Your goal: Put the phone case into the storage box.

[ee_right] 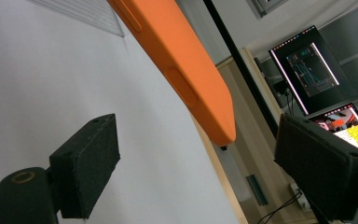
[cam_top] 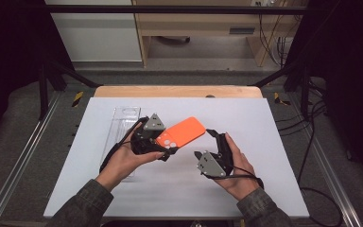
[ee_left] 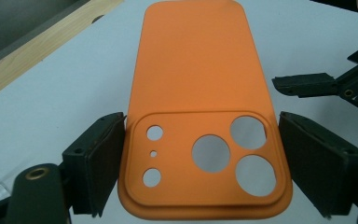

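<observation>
- Hand-held gripper on the left straddles the camera end of the orange case; in the left gripper view its jaws stand at either side edge of the case, the left pad touching or nearly so, the right pad with a sliver of gap. I cannot tell whether it truly clamps.
- Biggest risk, as I judge it: the hold sits at one short end only, so the long free end could lever down and swing or slip out if the squeeze is light.
- Right hand-held gripper is wide, holding nothing, near the case's lower edge. If it closes from this slant it may catch only the corner and push the case sideways out of the left one.
- Soft rubbery walls could bow under a hard pinch, letting the case pop free.
- High view shows the case just over the white bench, with a clear tray to the left.
- Left gripper view shows the lens holes and the other gripper's jaw tips close by.
- Right gripper view shows the case's side with its button bumps, tilted, and monitors beyond.
</observation>
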Action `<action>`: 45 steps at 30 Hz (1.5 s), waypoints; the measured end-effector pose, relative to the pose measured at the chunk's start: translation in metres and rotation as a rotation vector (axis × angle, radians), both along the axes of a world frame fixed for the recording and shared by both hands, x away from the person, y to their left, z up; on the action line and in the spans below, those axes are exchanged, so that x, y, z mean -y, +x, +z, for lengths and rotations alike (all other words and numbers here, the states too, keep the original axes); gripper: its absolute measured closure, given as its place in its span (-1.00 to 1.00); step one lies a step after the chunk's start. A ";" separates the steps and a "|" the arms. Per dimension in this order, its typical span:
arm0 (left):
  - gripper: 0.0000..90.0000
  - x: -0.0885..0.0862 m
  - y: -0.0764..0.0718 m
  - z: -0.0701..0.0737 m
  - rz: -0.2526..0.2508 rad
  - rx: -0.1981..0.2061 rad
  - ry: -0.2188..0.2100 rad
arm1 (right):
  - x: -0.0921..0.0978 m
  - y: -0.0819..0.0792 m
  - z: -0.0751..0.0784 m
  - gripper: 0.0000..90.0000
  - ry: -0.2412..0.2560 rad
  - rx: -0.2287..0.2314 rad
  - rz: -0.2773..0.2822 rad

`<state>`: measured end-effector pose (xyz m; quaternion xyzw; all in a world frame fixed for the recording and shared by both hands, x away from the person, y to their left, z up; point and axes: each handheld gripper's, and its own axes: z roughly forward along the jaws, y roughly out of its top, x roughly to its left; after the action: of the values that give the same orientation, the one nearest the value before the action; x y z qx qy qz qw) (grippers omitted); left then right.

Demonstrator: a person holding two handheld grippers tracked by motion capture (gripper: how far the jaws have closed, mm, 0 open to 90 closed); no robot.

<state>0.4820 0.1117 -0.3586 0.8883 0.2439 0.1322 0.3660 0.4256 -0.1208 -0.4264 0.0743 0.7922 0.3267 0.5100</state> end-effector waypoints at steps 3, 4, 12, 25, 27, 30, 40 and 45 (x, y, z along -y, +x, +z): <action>-0.63 0.000 0.000 0.000 0.001 -0.004 -0.002 | -0.001 0.001 0.000 -0.68 -0.006 0.005 0.003; -0.63 -0.001 0.000 0.000 0.000 -0.004 0.001 | -0.002 0.001 0.000 -0.67 -0.010 0.008 0.004; -0.63 -0.001 0.000 0.000 -0.005 -0.014 0.011 | -0.007 0.003 -0.004 -0.60 -0.047 0.036 0.021; -0.63 0.000 0.001 0.001 -0.011 -0.027 0.038 | -0.027 0.006 -0.012 -0.45 -0.127 0.088 0.058; -0.63 0.000 0.000 0.001 -0.013 -0.027 0.040 | -0.028 0.005 -0.012 -0.44 -0.128 0.089 0.055; -0.63 0.000 0.000 0.001 -0.016 -0.029 0.045 | -0.030 0.005 -0.012 -0.40 -0.135 0.095 0.061; -0.63 0.002 -0.002 0.002 -0.031 -0.036 0.052 | -0.037 0.003 -0.013 -0.22 -0.178 0.121 0.079; -0.63 0.003 -0.003 0.002 -0.042 -0.039 0.056 | -0.041 0.002 -0.015 -0.10 -0.194 0.129 0.086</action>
<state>0.4786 0.1086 -0.3563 0.9055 0.2285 0.1139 0.3390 0.4278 -0.0801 -0.4413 -0.0306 0.7881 0.2742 0.5503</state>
